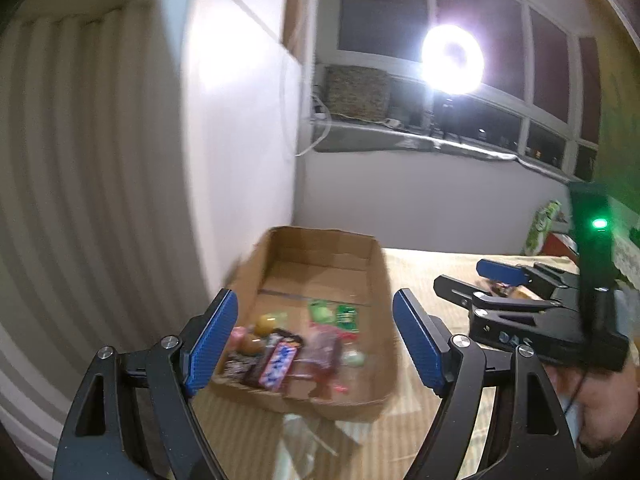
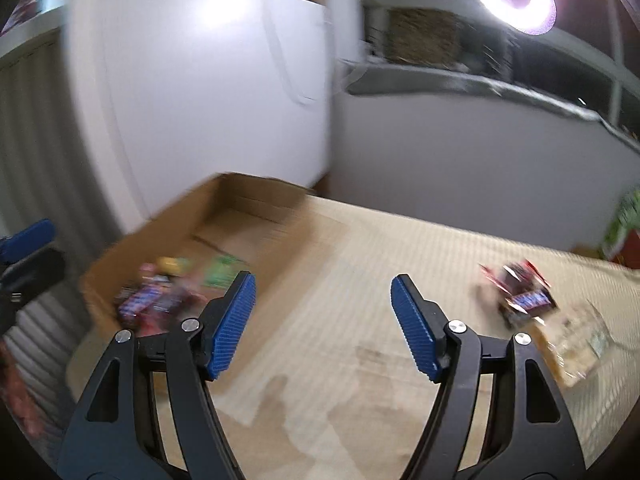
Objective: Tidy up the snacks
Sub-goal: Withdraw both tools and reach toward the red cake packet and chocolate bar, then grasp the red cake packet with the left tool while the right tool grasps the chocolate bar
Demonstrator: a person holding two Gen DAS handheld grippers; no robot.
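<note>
While a ring light [image 1: 452, 60] glares from the far window, a beige ribbed tablecloth [image 2: 360, 280] covers the table. Snacks [image 1: 288, 344] lie in the near end of the cardboard box [image 1: 320, 252], just beyond the released, empty left gripper [image 1: 316, 344]. More wrapped snacks [image 2: 520, 296] lie right of the released, empty right gripper [image 2: 324, 324].

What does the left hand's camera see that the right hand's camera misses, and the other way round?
Only the left wrist view shows the whole right gripper from the side and a clear wrapper in front of the box. Only the right wrist view shows the loose snack packets still out on the table. Both show the cardboard box with snacks inside, the ring light, and open, empty jaws.
</note>
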